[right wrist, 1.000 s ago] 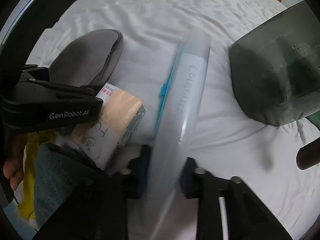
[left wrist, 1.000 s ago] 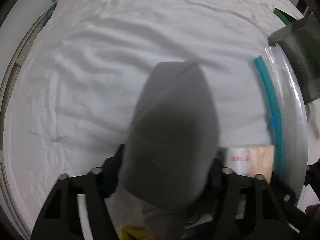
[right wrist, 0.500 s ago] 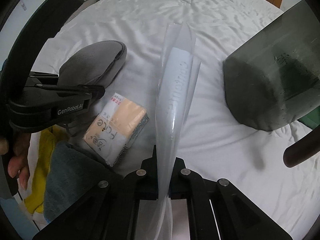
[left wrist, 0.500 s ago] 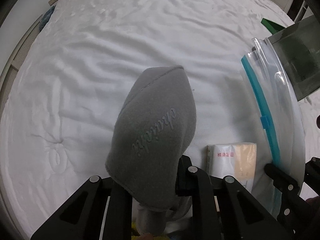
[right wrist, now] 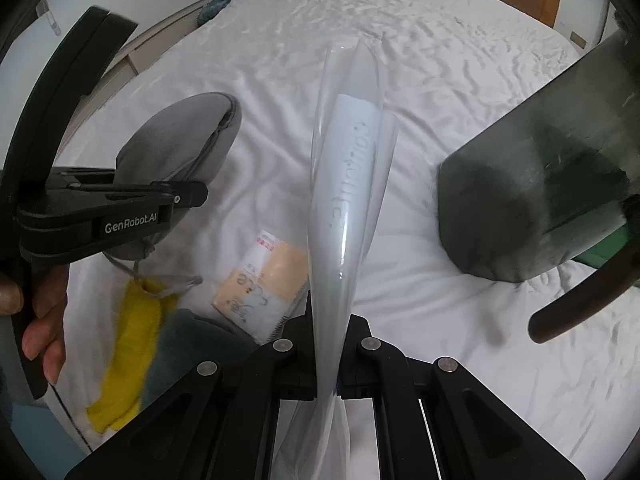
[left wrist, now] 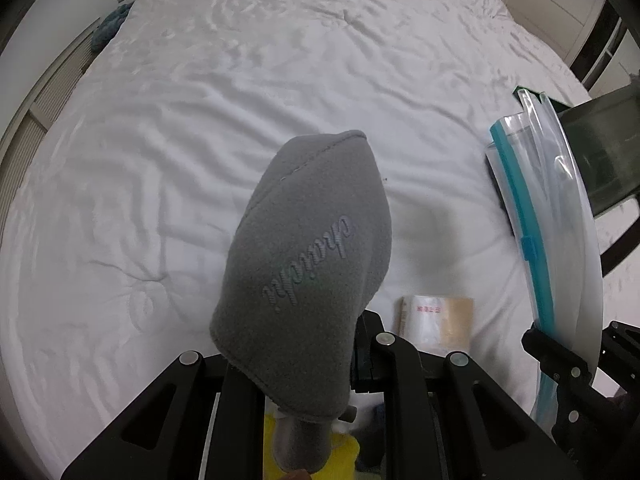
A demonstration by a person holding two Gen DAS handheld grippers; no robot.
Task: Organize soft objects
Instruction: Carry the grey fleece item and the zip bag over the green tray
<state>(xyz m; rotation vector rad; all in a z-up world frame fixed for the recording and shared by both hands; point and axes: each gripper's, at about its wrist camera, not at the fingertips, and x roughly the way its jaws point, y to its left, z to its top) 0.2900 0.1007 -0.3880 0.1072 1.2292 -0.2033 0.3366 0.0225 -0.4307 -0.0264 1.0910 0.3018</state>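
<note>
A grey fleece hat (left wrist: 308, 248) with stitched lettering hangs off the bed, my left gripper (left wrist: 296, 364) shut on its lower edge. In the right wrist view the left gripper (right wrist: 188, 196) pinches the hat (right wrist: 180, 140) from the side, and a cord dangles below it. My right gripper (right wrist: 328, 354) is shut on a clear zip bag (right wrist: 344, 184), which stands upright between the fingers. In the left wrist view the zip bag (left wrist: 560, 232) shows its teal zipper strip at the right.
On the white bed (right wrist: 420, 80) lie a tissue pack (right wrist: 268, 280), a yellow cloth (right wrist: 132, 344) and a dark teal towel (right wrist: 192, 344). A dark translucent bin (right wrist: 540, 184) stands at the right. A hand (right wrist: 40, 320) holds the left gripper's handle.
Both grippers closed and rose from the bed. The left lifted the grey hat, the right lifted the zip bag upright. The tissue pack stayed on the sheet.
</note>
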